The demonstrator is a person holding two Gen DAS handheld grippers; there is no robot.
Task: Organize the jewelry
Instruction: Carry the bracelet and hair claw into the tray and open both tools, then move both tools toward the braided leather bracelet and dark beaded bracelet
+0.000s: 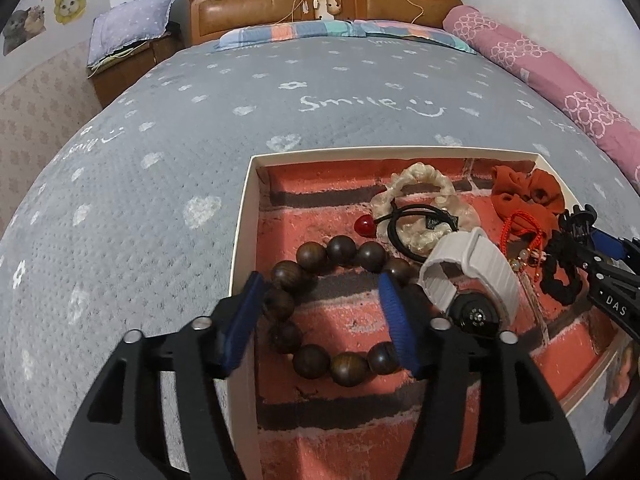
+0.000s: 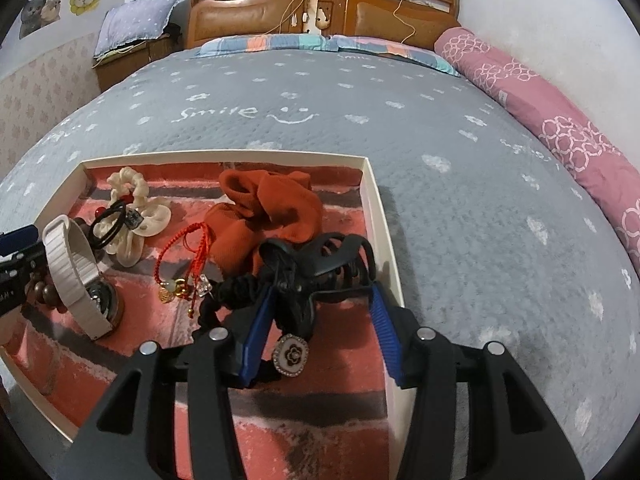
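A white-walled box [image 1: 244,216] with a red brick-print floor lies on the bed; its rim also shows in the right wrist view [image 2: 380,216]. My left gripper [image 1: 320,312] is open over a dark wooden bead bracelet [image 1: 344,364], jaws straddling it. Beside it lie a white-strap watch [image 1: 472,276], a cream scrunchie [image 1: 420,184], a black hair tie with red bead [image 1: 424,220], an orange scrunchie [image 1: 524,192] and a red cord bracelet [image 2: 188,256]. My right gripper [image 2: 320,320] is open around a black claw clip [image 2: 316,272]; a flower-button hair tie [image 2: 291,354] lies below it.
The box rests on a grey "Smile" bedspread [image 1: 200,120]. A pink rolled quilt [image 2: 560,120] runs along the right edge. A wooden headboard [image 1: 320,4] and pillows are at the back, a nightstand with a cushion [image 1: 132,36] at the back left.
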